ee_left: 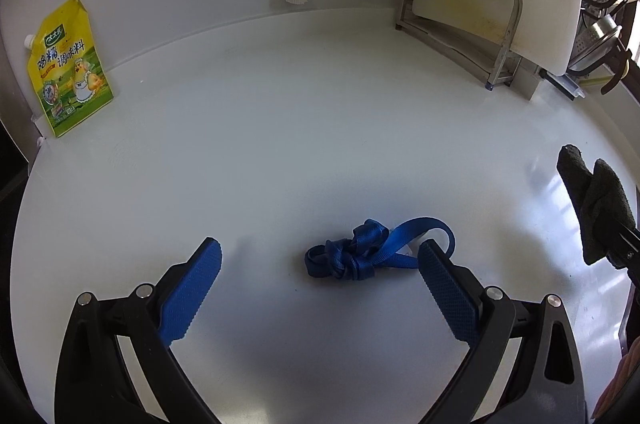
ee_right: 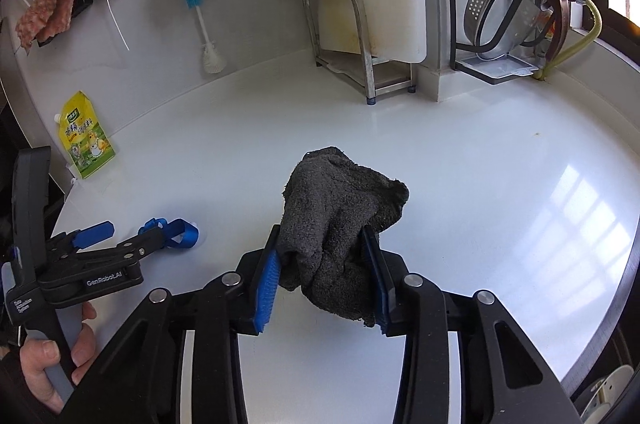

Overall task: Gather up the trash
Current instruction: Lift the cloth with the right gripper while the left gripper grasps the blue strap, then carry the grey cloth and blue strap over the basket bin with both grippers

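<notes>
Surface [ee_right: 460, 184], glossy white, lies bare across mid-frame. Right tongs [ee_right: 324, 276] clench a dark grey terry cloth [ee_right: 340, 220] at centre. Left tongs [ee_left: 320, 264], marked "GenRobot.AI", spread around a knotted blue webbing strap [ee_left: 360, 256]. Yellow seasoning pouch [ee_left: 68, 72] with Chinese print stands upper left.

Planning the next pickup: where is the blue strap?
Left wrist view: the blue strap lies on the white counter between the open left gripper fingers, nearer the right one.
</notes>
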Demonstrator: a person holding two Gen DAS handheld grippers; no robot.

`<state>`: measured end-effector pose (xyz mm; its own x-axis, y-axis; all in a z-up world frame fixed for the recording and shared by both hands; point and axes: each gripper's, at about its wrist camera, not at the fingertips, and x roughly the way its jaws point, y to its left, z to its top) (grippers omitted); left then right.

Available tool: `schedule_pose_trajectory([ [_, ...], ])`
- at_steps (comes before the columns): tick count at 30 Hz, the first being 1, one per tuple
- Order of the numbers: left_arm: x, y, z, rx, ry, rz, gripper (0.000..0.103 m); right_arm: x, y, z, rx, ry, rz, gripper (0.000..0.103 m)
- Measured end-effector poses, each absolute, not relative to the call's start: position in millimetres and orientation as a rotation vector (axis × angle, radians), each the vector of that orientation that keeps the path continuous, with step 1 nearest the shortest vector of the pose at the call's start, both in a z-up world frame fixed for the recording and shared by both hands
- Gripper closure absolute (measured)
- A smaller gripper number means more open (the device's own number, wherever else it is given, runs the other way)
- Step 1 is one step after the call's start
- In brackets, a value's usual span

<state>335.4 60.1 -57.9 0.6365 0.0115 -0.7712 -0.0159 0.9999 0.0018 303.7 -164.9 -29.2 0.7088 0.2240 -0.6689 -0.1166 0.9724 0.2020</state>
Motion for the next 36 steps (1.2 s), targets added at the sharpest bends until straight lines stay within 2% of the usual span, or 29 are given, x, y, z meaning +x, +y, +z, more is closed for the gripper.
schedule_pose_trajectory([
  [9, 349, 53, -68, 0.024, 0.942, 0.029, 0.008, 295, -167, -24, 0.166, 0.732, 0.222, 0.066],
  [14, 351, 56, -69, -0.003, 0.944, 0.018, 0.026, 294, -165, -25, 0.165, 0.735, 0.23, 0.066],
  [16, 349, 56, -67, -0.002, 0.937, 0.012, 0.038, 293, -164, -26, 0.166, 0.737, 0.234, 0.066],
  [20, 345, 54, -65, -0.015, 0.92, -0.012, 0.05, 290, -163, -27, 0.164, 0.74, 0.235, 0.066],
  [22, 343, 56, -64, -0.03, 0.911, -0.03, 0.063, 288, -163, -28, 0.168, 0.744, 0.238, 0.066],
  [24, 339, 57, -63, -0.047, 0.906, -0.044, 0.071, 284, -163, -30, 0.173, 0.744, 0.237, 0.066],
  [29, 323, 55, -57, -0.022, 0.863, -0.05, 0.087, 267, -162, -31, 0.183, 0.742, 0.236, 0.066],
  [36, 268, 52, -36, 0.011, 0.762, -0.067, 0.089, 222, -162, -34, 0.203, 0.744, 0.224, 0.066],
])
